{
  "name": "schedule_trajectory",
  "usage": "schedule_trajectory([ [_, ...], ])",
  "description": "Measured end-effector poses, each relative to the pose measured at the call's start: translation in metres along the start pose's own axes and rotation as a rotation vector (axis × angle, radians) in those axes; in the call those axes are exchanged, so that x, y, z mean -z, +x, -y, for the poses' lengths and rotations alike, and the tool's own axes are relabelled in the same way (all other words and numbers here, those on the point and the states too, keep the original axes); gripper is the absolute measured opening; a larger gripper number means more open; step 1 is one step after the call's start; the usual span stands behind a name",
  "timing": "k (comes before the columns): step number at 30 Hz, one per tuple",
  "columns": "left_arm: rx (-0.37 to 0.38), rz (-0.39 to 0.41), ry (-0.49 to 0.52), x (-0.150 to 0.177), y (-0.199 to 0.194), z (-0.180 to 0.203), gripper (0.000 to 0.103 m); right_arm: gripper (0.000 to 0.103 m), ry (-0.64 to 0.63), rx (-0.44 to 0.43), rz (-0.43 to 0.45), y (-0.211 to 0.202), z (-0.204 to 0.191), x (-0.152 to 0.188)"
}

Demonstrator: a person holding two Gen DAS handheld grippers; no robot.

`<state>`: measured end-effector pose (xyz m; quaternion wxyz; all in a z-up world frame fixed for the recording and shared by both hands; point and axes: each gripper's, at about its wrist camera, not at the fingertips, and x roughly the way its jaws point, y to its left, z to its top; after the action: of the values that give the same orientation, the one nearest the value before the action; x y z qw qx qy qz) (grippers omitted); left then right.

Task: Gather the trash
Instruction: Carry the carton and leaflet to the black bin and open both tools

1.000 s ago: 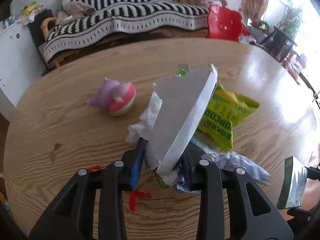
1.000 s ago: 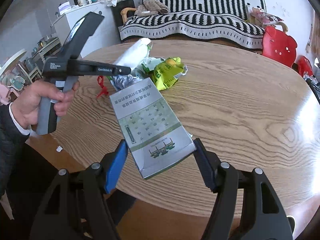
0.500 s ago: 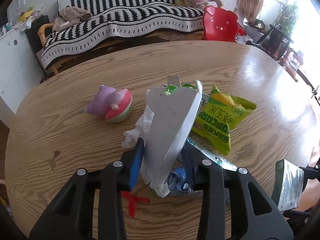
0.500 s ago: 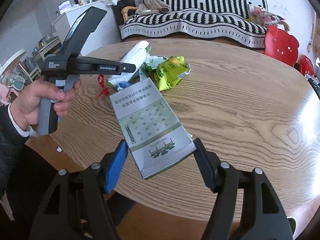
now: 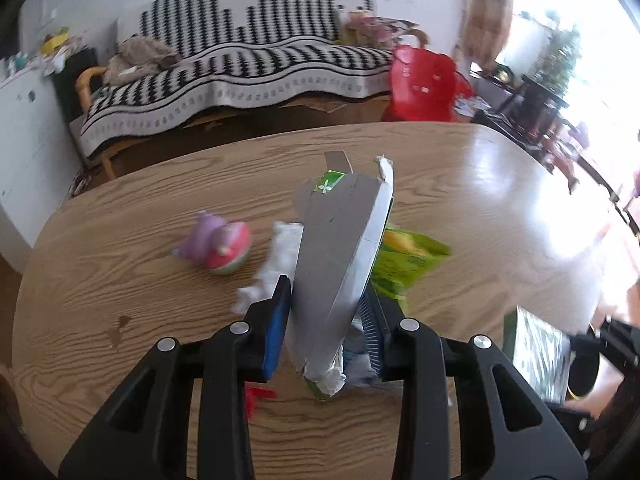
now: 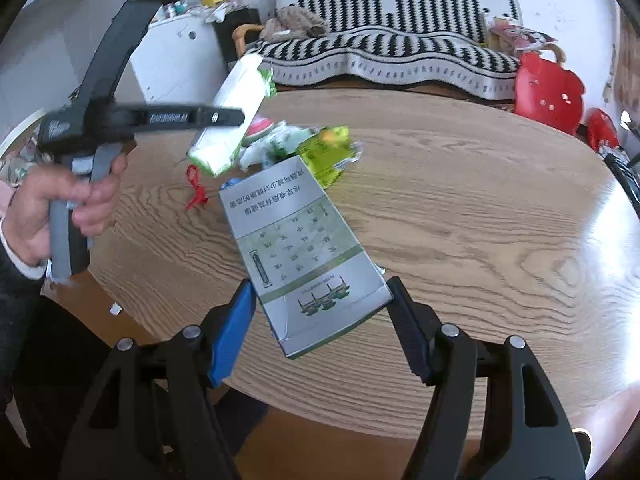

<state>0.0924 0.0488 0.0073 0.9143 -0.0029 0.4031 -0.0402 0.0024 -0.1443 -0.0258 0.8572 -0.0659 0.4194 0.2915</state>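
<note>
Left wrist — red scrap (image 5: 256, 398) half-hidden

Round wooden table (image 5: 460, 208), light oak grain, strong glare on window side. Small toy (image 5: 218, 245), purple and pink-green, lies on table left of centre. Sofa (image 5: 240, 68) behind table, covered with black-white striped blanket; brownish bundle (image 5: 140, 54) on its left end. Red plastic chair (image 5: 424, 84) with animal face stands just beside sofa's right end. White cabinet (image 6: 176, 60) at left wall, small clutter on top. Curtain (image 5: 484, 12) and potted plant (image 5: 560, 52) near bright window. Dark low stand (image 5: 540, 96) under plant.
</note>
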Motion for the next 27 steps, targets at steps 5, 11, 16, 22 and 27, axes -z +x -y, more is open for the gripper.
schedule_trajectory([
  [5, 0.084, 0.008, 0.093, 0.000, -0.006, 0.062, 0.034, 0.066, 0.080, 0.073, 0.042, -0.033, 0.037, 0.008],
  [11, 0.224, 0.018, 0.212, 0.005, -0.014, 0.155, 0.034, 0.066, 0.200, 0.203, 0.115, -0.096, 0.095, 0.040],
  [16, 0.362, 0.001, 0.321, 0.019, -0.013, 0.251, 0.034, 0.066, 0.340, 0.318, 0.151, -0.150, 0.155, 0.085],
  [22, 0.500, -0.045, 0.437, 0.045, -0.002, 0.358, 0.034, 0.066, 0.540, 0.485, 0.176, -0.217, 0.230, 0.157],
  [27, 0.589, -0.116, 0.513, 0.079, 0.017, 0.435, 0.034, 0.066, 0.722, 0.593, 0.123, -0.245, 0.279, 0.217],
])
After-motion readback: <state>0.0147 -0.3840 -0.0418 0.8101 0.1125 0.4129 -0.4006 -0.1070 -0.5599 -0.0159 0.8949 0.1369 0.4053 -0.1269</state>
